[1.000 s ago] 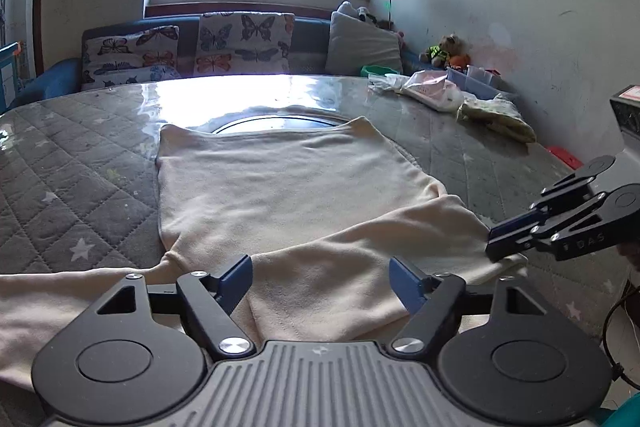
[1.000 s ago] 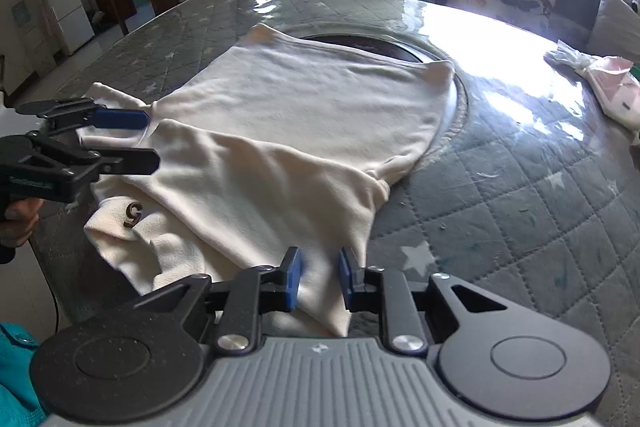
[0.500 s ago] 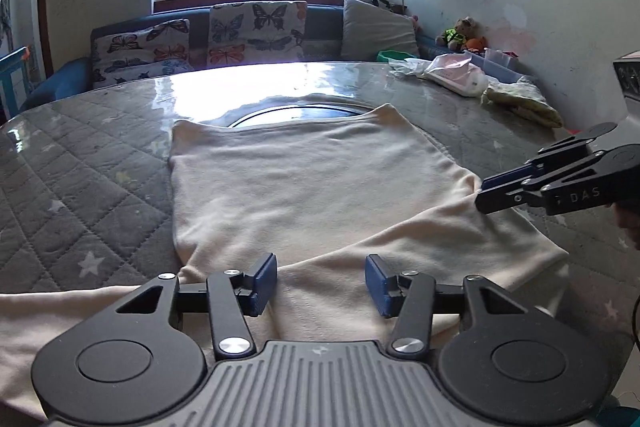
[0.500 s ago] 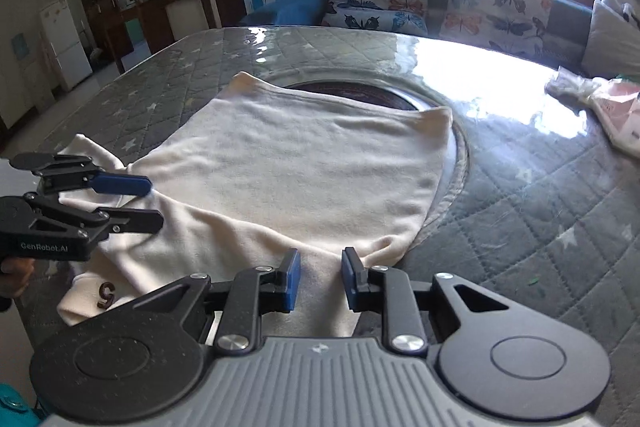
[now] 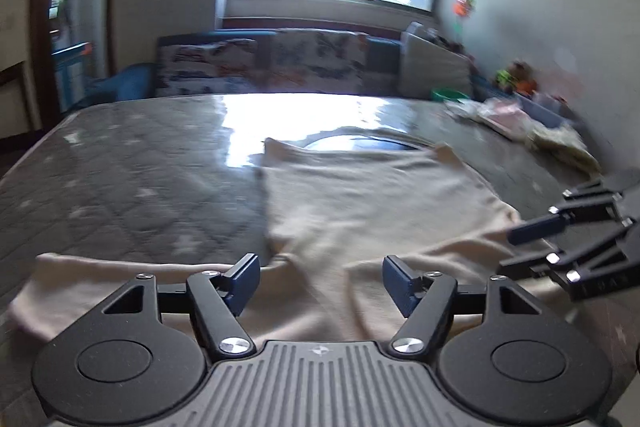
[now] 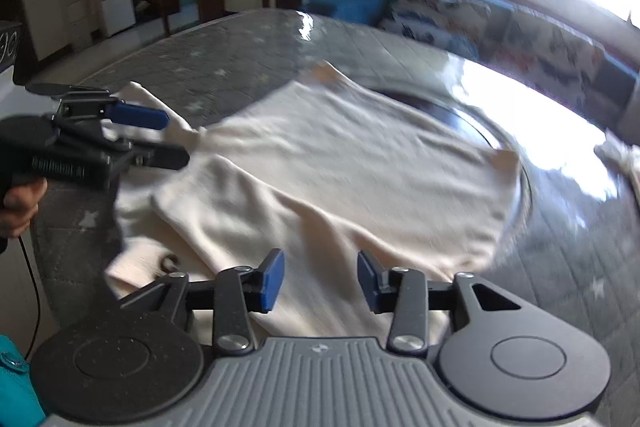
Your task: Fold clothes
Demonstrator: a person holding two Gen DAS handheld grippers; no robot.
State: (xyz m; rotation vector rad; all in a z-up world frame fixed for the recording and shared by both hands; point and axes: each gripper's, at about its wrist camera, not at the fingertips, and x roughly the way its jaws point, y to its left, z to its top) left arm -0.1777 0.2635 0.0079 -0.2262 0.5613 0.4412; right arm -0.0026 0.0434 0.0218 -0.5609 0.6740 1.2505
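Note:
A cream garment lies spread on the grey quilted table, one part folded across its near end. My left gripper hovers over the garment's near edge. Its jaws are opening, with cloth below them but nothing pinched. From the right wrist view the garment runs away toward the window. My right gripper sits above its near hem, jaws opening and no cloth between the pads. Each gripper shows in the other's view: the right gripper at the far right, the left gripper at the left, held by a hand.
A dark round inset sits mid-table under the garment's far end. More clothes lie piled at the table's far right. A sofa with butterfly cushions stands behind the table. The table's edge drops off at the near left.
The right jaws, nearly shut before, have spread apart. The left jaws narrowed, then widened again. Both views have shifted sideways and are now motion-blurred; the garment lies much as before.

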